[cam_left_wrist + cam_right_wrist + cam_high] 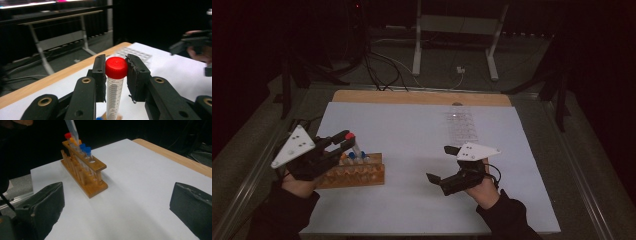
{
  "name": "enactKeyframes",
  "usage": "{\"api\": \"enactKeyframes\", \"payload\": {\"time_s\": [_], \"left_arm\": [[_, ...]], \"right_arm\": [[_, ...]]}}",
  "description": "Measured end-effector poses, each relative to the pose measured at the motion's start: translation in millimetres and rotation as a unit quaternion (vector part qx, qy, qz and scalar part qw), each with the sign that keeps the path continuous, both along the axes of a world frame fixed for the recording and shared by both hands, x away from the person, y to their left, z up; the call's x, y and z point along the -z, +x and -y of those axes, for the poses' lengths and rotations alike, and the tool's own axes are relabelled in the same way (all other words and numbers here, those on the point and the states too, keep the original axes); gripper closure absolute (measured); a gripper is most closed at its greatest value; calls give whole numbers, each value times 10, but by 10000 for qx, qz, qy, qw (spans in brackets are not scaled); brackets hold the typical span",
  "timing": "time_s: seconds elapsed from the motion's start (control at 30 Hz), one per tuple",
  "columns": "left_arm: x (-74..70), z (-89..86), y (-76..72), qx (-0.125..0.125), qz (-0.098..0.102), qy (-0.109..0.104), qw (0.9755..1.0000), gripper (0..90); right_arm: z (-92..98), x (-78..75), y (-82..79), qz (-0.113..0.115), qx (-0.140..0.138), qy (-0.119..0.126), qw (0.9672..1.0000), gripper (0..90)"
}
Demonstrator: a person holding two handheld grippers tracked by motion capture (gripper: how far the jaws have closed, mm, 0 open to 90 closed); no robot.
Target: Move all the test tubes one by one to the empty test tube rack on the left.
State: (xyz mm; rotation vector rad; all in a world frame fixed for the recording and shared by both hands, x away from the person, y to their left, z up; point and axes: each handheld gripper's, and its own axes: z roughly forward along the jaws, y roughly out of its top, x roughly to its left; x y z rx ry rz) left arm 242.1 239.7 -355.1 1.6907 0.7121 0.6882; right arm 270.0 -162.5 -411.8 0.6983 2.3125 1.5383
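Tube with a red cap (116,67) clamped in the left tongs (116,75), lifted above the wooden rack (354,175) at the left of the counter (412,135).

Clear, graduated plastic and a slim, empty-looking body suggest a light, stiff thing that would likely slip on its smooth wall, so the sound grip is the one shown: pads pressed on either side of the ribbed cap, with the tube hanging straight below. A squeeze lower down would probably let it swivel or slide. The right tongs (447,162) stand wide apart over bare white paper, with nothing between them, well away from the rack. Blue-capped tubes (85,150) and an orange-capped one (73,140) sit upright in the rack beside another red-capped tube (67,135); a clear well plate (462,125) lies near the far edge.
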Motion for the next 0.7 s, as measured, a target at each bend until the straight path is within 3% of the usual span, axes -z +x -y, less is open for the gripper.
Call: {"api": "enactKeyframes", "payload": {"time_s": [0.23, 0.43, 0.57, 0.7], "left_arm": [[-20, -464, -116, -626, 45, -131, 9979, 716], [66, -776, -184, -1117, -6, -176, 9936, 717], [131, -926, -207, -1389, -20, -257, 9900, 717], [251, -972, -158, -1510, -145, -206, 9882, 717]], "right_arm": [[6, 20, 18, -16, 5, -27, 10000, 0], [6, 19, 15, 21, -12, -17, 10000, 0], [17, 21, 25, -7, -29, 3, 10000, 0], [20, 16, 26, 6, -27, 0, 10000, 0]]}}
